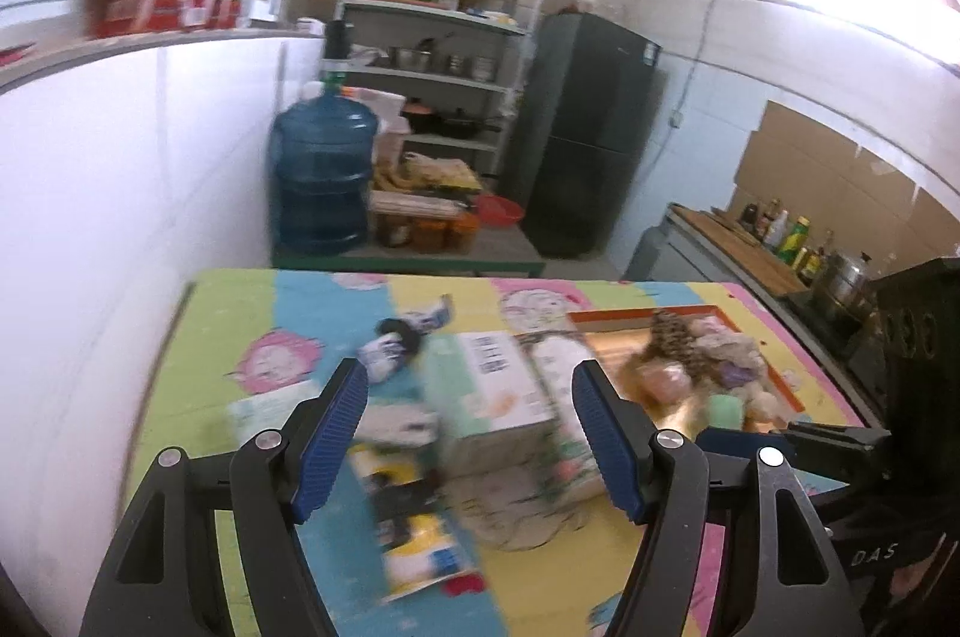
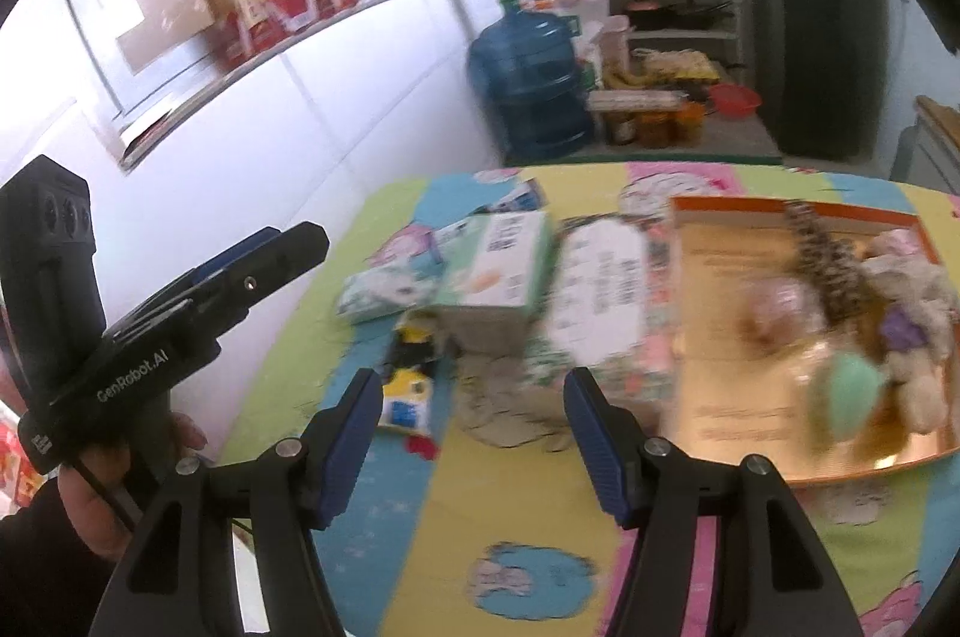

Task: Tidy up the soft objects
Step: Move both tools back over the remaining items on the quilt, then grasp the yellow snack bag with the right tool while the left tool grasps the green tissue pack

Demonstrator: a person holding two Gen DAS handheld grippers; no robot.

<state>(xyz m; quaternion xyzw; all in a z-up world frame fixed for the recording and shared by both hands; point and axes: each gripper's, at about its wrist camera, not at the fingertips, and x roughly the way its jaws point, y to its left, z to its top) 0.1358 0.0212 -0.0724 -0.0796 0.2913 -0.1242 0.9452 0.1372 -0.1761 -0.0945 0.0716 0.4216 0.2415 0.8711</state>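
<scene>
A table under a colourful cartoon cloth [image 1: 240, 313] carries an orange tray [image 2: 720, 277] at the right with a heap of plush toys [image 2: 900, 313] and a green round soft thing [image 2: 846, 397]. Left of the tray lie a floral packet [image 2: 600, 301], a green-and-white tissue box [image 1: 498, 385], a small tissue pack [image 2: 384, 295], a yellow packet [image 1: 414, 529] and a crumpled grey cloth [image 2: 510, 403]. A black-and-white soft item [image 1: 396, 343] lies further back. My left gripper [image 1: 469, 370] hovers open before the box. My right gripper [image 2: 474, 379] is open above the grey cloth. Neither holds anything.
A white wall borders the table's left side. Beyond the far edge stand a blue water jug [image 1: 321, 175], a loaded shelf rack [image 1: 444, 36] and a dark fridge [image 1: 588, 132]. A counter with bottles and a pot [image 1: 846, 277] runs along the right. A hand [image 2: 90, 493] holds the left gripper.
</scene>
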